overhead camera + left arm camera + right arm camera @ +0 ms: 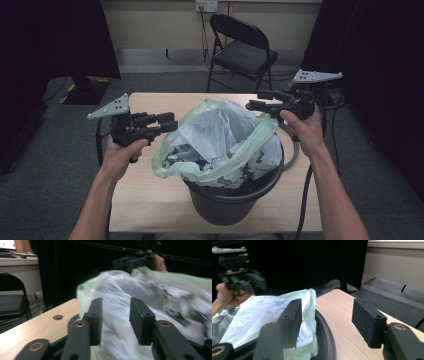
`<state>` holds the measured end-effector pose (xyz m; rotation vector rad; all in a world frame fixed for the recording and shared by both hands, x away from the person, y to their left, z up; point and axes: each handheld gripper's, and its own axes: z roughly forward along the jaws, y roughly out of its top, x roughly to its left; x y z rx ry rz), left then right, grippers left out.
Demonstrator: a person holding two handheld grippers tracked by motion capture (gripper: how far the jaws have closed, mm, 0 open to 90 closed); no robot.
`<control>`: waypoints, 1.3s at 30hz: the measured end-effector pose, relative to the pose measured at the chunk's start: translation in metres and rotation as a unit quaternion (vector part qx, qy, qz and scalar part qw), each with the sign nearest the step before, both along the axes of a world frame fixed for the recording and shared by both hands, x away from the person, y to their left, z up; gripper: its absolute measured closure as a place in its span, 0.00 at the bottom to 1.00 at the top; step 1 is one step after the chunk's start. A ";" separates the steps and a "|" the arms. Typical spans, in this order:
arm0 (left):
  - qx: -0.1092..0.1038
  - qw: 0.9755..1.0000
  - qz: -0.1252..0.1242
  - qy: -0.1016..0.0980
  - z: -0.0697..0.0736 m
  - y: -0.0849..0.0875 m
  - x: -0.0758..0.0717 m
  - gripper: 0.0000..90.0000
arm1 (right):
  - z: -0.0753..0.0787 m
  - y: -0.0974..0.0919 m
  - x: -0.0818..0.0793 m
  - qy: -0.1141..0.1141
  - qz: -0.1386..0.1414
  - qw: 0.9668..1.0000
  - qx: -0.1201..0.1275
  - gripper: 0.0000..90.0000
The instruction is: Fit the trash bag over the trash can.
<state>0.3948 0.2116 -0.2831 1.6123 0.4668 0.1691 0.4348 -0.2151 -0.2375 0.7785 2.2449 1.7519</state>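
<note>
both hands are raised level, the left gripper (pixel 167 121) at nine o'clock and the right gripper (pixel 256 100) at two o'clock of the bagged bin (pixel 235 197), jaws spread, pinching nothing.

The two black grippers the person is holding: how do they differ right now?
The left gripper hangs at the near-left edge of the green-rimmed bin bag; the right gripper sits at the bag's far-right rim, farther up the table. In their own views, the left gripper's jaws frame the bag, while the right gripper's jaws straddle the black bin rim and bare tabletop. Both stand open, gripping nothing.
</note>
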 end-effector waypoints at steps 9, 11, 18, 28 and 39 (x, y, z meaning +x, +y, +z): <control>0.029 0.999 0.019 0.026 -0.005 -0.032 0.040 0.46 | -0.002 0.009 -0.004 0.001 0.028 1.000 -0.013 0.46; 0.032 0.999 0.020 0.029 -0.004 -0.036 0.049 0.46 | -0.002 0.012 -0.005 0.001 0.030 0.999 -0.018 0.47; 0.024 0.998 0.006 0.054 -0.008 -0.049 0.080 0.45 | -0.003 0.015 -0.003 0.003 0.035 0.999 -0.019 0.47; 0.037 0.996 -0.032 0.075 -0.022 -0.064 0.090 0.96 | -0.011 0.015 -0.001 0.006 0.039 0.999 -0.012 0.46; 0.027 0.997 0.020 0.063 -0.021 -0.018 0.063 1.00 | 0.000 0.013 -0.006 -0.006 0.027 1.000 -0.007 0.42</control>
